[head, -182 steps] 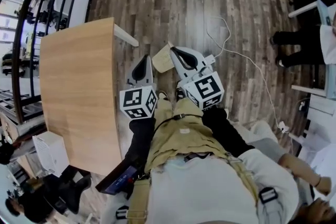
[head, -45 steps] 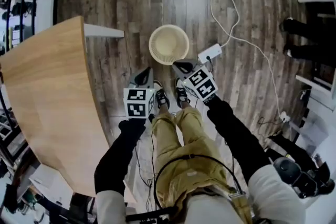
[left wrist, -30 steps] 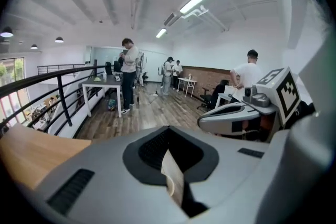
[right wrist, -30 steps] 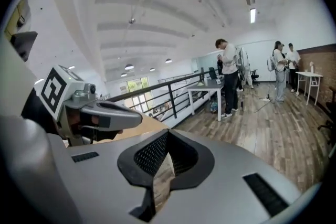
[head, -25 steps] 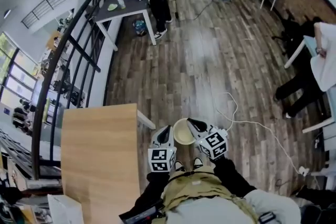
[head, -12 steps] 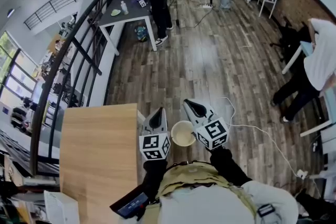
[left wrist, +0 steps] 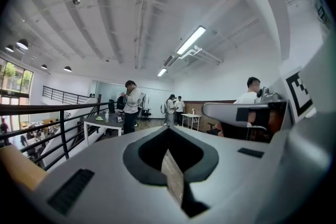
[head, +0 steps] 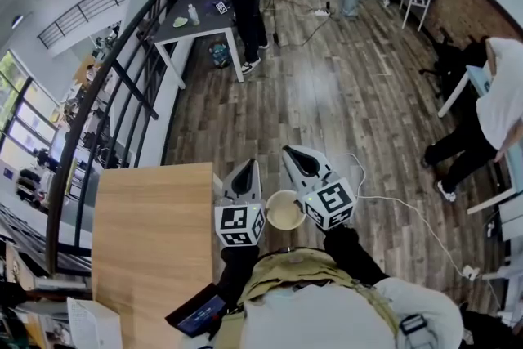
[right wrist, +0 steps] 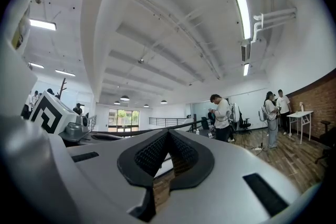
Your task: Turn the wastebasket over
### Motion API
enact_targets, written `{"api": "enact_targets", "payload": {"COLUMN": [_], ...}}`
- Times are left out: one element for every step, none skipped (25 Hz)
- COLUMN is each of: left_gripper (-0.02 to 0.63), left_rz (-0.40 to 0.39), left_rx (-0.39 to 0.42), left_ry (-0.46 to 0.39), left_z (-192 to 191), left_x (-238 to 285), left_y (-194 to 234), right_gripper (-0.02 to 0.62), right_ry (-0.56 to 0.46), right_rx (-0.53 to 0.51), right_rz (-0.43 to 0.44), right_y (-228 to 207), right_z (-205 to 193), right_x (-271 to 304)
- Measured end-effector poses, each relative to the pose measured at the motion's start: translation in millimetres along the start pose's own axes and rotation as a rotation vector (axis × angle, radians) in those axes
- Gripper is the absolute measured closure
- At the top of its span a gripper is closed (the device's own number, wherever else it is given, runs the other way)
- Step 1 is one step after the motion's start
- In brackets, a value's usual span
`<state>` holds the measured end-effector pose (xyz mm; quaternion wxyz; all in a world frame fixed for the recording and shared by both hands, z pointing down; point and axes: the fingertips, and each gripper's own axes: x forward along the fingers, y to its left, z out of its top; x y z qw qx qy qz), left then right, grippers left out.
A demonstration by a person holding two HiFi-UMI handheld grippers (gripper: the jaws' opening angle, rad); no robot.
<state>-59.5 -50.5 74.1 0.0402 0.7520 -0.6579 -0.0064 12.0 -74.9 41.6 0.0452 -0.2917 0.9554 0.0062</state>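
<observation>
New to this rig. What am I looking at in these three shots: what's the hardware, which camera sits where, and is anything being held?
There is no robot here. A person carries a handheld two-jaw tool in each hand. The wide shot from above comes from a camera on the person's head, looking down. In it the left claw and the right claw both point forward. Between them and lower down is the cream wastebasket, apparently standing on the wood floor. Its opening faces up, so it is not turned over yet. A wooden table stands at the person's left. The other two shots come from cameras riding on each tool, looking along its jaws into the room. In both, the jaws are together with nothing between them, so neither claw holds anything.
</observation>
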Motion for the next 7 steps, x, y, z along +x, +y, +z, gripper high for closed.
{"api": "enact_targets", "payload": {"left_gripper": [0.604, 0.604, 0.604, 0.604, 0.605, 0.604, 0.604], "left_rz": [0.0, 0.001, 0.001, 0.0, -0.001, -0.002, -0.003], "left_rx": [-0.001, -0.002, -0.003, -0.004, -0.004, -0.004, -0.004], "left_ry": [0.0, 0.001, 0.002, 0.003, 0.003, 0.004, 0.005], "left_z": [-0.2, -0.6, -1.0, -1.4, -1.8, -2.1, -2.5], "left_x": [0.0, 0.3, 0.9, 1.8, 3.0, 4.3, 5.7], "left_y": [0.7, 1.5, 2.1, 2.5, 2.5, 2.5, 2.4], "right_gripper": [0.575, 0.575, 0.575, 0.575, 0.575, 0.575, 0.575], "right_ry": [-0.002, -0.005, -0.007, -0.008, -0.009, -0.011, -0.012], "right_rx": [0.0, -0.002, -0.003, -0.004, -0.004, -0.005, -0.006], "right_rz": [-0.001, -0.001, 0.0, 0.0, 0.0, -0.001, -0.001], "right_y": [0.1, 0.2, 0.2, 0.0, -0.6, -1.3, -2.1], "right_z": [0.5, 1.1, 1.6, 1.8, 2.1, 2.5, 2.8], "right_x": [0.4, 1.1, 1.8, 2.5, 3.0, 3.5, 3.9]}}
